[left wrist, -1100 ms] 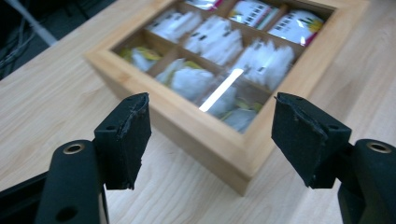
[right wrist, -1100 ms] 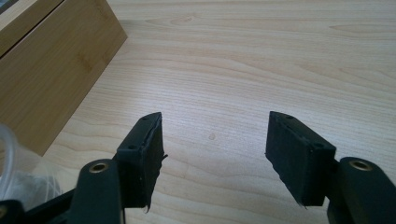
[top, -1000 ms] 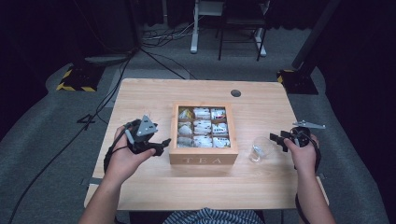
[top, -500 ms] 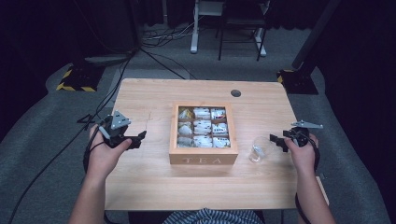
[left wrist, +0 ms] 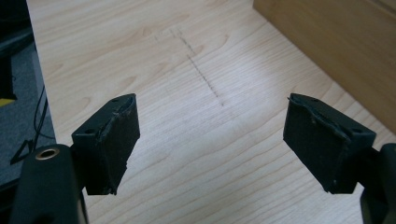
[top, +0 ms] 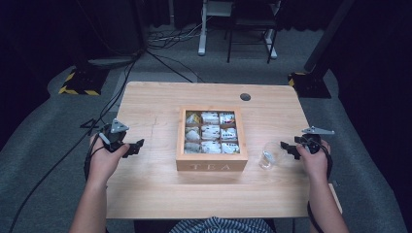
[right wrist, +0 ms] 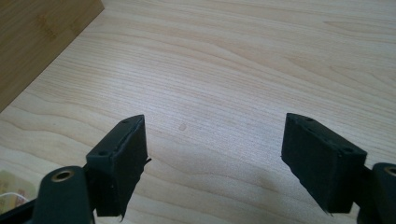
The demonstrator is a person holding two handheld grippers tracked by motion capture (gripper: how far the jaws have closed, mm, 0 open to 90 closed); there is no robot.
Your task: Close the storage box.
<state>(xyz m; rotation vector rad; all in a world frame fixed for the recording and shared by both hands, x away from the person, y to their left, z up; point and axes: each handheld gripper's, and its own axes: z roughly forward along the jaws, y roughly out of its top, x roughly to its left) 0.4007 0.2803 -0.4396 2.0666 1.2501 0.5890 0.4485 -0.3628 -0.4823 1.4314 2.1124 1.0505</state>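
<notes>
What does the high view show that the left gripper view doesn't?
High view alone: the tea box's nine compartments with their tea bags, a clear glass by the right gripper, and both hands. Left gripper view alone: a faint dashed line on the wood. Both: the left gripper, open and empty, the box's side and the table.

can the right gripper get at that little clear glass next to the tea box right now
Probably yes. The right gripper stands open beside the clear glass, with bare table around it; the tea box sits on the glass's far side.
</notes>
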